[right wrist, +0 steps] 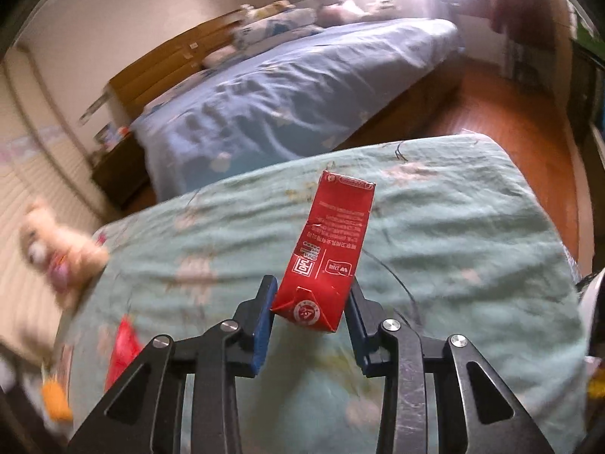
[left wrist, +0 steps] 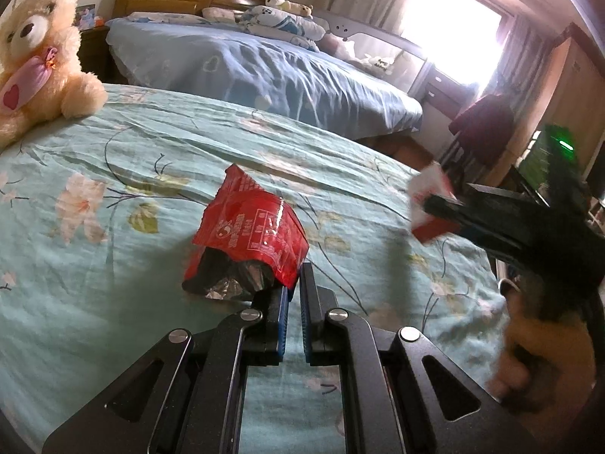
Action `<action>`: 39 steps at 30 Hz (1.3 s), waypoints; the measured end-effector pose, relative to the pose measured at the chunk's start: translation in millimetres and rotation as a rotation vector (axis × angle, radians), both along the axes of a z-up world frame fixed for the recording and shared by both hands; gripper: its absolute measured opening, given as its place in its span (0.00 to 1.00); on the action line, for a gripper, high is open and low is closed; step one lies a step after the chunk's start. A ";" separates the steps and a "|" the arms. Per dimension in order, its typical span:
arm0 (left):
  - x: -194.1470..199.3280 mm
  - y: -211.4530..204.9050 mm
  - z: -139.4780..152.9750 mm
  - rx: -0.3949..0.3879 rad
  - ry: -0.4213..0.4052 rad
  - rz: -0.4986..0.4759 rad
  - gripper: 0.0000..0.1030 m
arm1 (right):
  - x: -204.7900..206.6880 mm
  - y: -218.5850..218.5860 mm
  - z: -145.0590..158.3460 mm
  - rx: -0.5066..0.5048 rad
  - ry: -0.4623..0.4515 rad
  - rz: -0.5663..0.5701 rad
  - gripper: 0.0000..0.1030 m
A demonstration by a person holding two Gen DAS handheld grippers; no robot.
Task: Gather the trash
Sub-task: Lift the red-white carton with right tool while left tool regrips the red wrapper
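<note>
Right wrist view alone shows the red drink carton (right wrist: 328, 253) clamped in the right gripper (right wrist: 311, 302) above the floral bedsheet (right wrist: 472, 234), while the left gripper (left wrist: 294, 287) pinches a red foil wrapper (left wrist: 249, 227) lying on it.

- The left wrist camera looked forward and downward along its fingers, close over the mint-green floral bedsheet (left wrist: 113, 174).
- The right wrist camera faced likewise, tilted.
- Both shared the blue-covered bed (left wrist: 264, 68) beyond.

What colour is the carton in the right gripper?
Red with white print; the carton shows best in the right wrist view.
</note>
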State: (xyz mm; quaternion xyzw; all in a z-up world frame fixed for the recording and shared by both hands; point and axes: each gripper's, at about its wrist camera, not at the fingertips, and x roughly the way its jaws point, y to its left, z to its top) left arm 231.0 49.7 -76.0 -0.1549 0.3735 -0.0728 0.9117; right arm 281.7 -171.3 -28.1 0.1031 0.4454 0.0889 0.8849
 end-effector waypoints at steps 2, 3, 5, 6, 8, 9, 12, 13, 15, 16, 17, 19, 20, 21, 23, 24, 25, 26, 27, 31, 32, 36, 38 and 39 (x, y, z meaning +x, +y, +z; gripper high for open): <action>0.5 -1.7 -0.8 0.003 0.006 -0.013 0.05 | -23.2 -14.0 5.3 -0.005 0.011 0.059 0.35; 1.1 -3.2 -1.3 0.009 0.013 -0.020 0.05 | -30.8 -18.5 6.2 -0.012 0.015 0.075 0.35; 0.2 -7.1 -0.6 0.020 0.016 -0.038 0.05 | -55.0 -32.1 5.7 -0.035 0.029 0.115 0.35; -2.9 -10.6 1.3 0.033 0.013 -0.047 0.05 | -61.1 -36.0 4.7 -0.039 0.033 0.127 0.35; -11.3 -15.4 3.6 0.049 0.013 -0.055 0.05 | -85.1 -48.0 1.6 -0.048 0.031 0.151 0.34; -17.1 -18.2 4.2 0.039 0.015 -0.062 0.05 | -94.9 -52.6 0.5 -0.055 0.025 0.153 0.34; -36.0 -33.8 5.4 0.020 0.021 -0.107 0.05 | -114.6 -65.7 -4.1 -0.046 0.020 0.133 0.34; -43.4 -43.3 7.0 0.026 0.019 -0.130 0.05 | -122.8 -70.3 -5.7 -0.038 0.011 0.120 0.34; -52.4 -55.4 10.6 0.021 0.018 -0.164 0.05 | -130.5 -75.6 -4.5 -0.031 -0.008 0.106 0.34; -57.3 -62.0 13.2 0.020 0.015 -0.183 0.05 | -135.7 -78.8 -3.1 -0.032 -0.016 0.098 0.34; -61.1 -66.3 15.6 0.024 0.009 -0.192 0.05 | -137.6 -79.4 -1.9 -0.034 -0.019 0.097 0.34; -68.0 -71.1 20.5 0.037 -0.006 -0.196 0.05 | -139.9 -79.5 -0.2 -0.047 -0.029 0.099 0.34; -69.2 -69.0 21.8 0.045 -0.006 -0.179 0.05 | -141.1 -80.1 -0.3 -0.054 -0.030 0.102 0.34; -68.2 -65.1 22.3 0.048 -0.003 -0.159 0.05 | -141.8 -78.9 -0.9 -0.064 -0.029 0.111 0.34; -67.2 -49.5 22.3 0.048 0.002 -0.093 0.05 | -142.1 -75.4 -2.9 -0.084 -0.038 0.115 0.35; -67.0 -42.1 21.5 0.046 0.006 -0.063 0.06 | -143.5 -75.4 -4.6 -0.087 -0.042 0.107 0.36; -64.9 -32.6 20.6 0.038 0.014 -0.035 0.09 | -142.8 -74.4 -7.2 -0.091 -0.043 0.088 0.36; -63.5 -24.7 19.7 0.029 0.023 -0.008 0.21 | -144.3 -75.0 -9.9 -0.087 -0.041 0.074 0.39; -60.7 -15.1 18.6 0.025 0.029 0.030 0.41 | -144.1 -75.5 -13.4 -0.072 -0.033 0.050 0.44; -47.5 2.1 18.2 0.021 0.030 0.089 0.63 | -148.1 -75.9 -18.6 -0.028 -0.046 -0.018 0.68; -42.3 3.2 17.9 0.013 0.033 0.089 0.70 | -149.0 -75.6 -17.5 -0.024 -0.056 -0.031 0.68; -22.5 -5.5 15.0 0.058 0.033 0.103 0.76 | -148.0 -76.6 -14.5 -0.026 -0.072 -0.060 0.68; -11.7 -7.7 10.9 0.065 0.043 0.114 0.76 | -147.0 -79.9 -15.2 -0.026 -0.069 -0.076 0.68; -6.8 -8.6 8.4 0.071 0.051 0.119 0.74 | -146.7 -80.4 -15.7 -0.025 -0.067 -0.081 0.67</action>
